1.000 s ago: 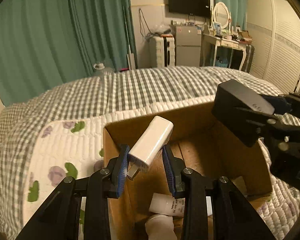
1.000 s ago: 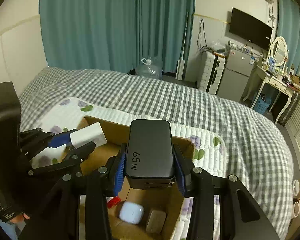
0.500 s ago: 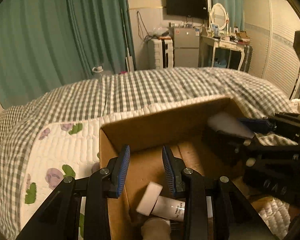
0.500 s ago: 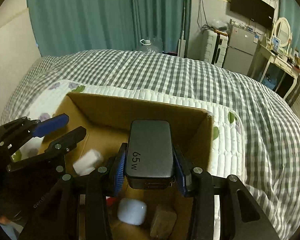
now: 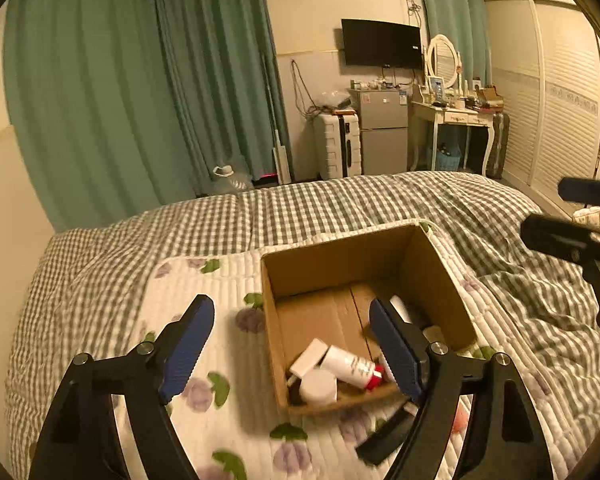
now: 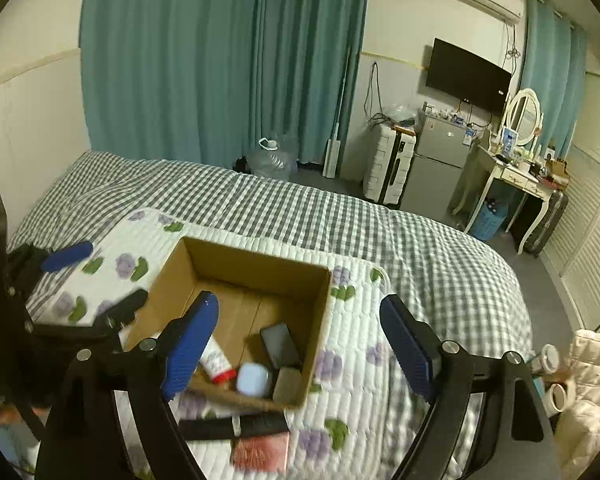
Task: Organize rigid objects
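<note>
Hovering over the box (image 6: 318, 312) on the bed (image 6: 440, 264), both grippers, left (image 5: 290, 354) and right (image 6: 300, 346), have wide, empty fingers. Small things lie tidy inside, while a red packet (image 6: 260, 452) waits by its near edge.

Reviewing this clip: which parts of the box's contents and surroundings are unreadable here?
- Left wrist view: cardboard box right-hand contents hidden behind the left gripper.
- Right wrist view: white tube partly hidden behind the right gripper.
- Red packet, black strip: blurred, unidentifiable.

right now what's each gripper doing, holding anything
Left gripper: open, holding nothing.
Right gripper: open, holding nothing.
</note>
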`<state>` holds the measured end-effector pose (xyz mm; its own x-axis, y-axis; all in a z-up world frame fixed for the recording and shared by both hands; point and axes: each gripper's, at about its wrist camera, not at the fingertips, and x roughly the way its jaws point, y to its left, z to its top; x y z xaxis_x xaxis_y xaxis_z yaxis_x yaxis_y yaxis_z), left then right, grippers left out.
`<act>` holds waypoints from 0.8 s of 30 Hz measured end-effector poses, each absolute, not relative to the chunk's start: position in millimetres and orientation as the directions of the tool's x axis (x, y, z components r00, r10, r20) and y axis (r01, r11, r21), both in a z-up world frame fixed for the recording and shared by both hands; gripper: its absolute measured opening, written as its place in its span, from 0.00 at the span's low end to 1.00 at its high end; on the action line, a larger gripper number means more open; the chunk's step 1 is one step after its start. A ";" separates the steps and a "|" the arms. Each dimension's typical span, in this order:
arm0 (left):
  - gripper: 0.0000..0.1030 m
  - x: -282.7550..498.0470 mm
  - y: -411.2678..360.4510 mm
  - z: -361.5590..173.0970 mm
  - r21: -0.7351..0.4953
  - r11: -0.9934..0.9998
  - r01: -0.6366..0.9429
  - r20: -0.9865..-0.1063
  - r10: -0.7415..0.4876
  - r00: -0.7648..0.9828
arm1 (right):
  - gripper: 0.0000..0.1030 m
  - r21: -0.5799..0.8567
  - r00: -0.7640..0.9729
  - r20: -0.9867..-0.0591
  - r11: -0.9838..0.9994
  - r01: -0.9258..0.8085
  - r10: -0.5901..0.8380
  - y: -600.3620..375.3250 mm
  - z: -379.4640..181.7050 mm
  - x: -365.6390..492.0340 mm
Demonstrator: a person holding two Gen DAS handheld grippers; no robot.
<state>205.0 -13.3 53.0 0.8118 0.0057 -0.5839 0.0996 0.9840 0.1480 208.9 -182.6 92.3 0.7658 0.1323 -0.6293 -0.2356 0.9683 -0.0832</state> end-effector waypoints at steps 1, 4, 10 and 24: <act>0.80 196.5 -12.1 54.6 0.149 0.984 0.096 -0.581 0.008 0.814 | 0.81 -0.079 0.764 -0.631 0.969 -0.236 0.135 -185.0 92.4 198.3; 0.80 174.6 -10.3 54.2 0.143 0.986 0.083 -0.564 0.012 0.826 | 0.83 -0.064 0.753 -0.643 0.970 -0.235 0.140 -188.5 85.2 174.0; 0.80 143.4 -11.4 32.6 0.115 0.989 0.095 -0.568 -0.013 0.823 | 0.85 -0.074 0.715 -0.688 0.968 -0.238 0.124 -189.3 43.4 144.1; 0.80 145.1 -10.5 -88.8 0.104 0.994 0.042 -0.733 0.048 0.678 | 0.85 0.001 0.483 -0.864 0.959 -0.284 0.144 -193.5 -91.1 171.4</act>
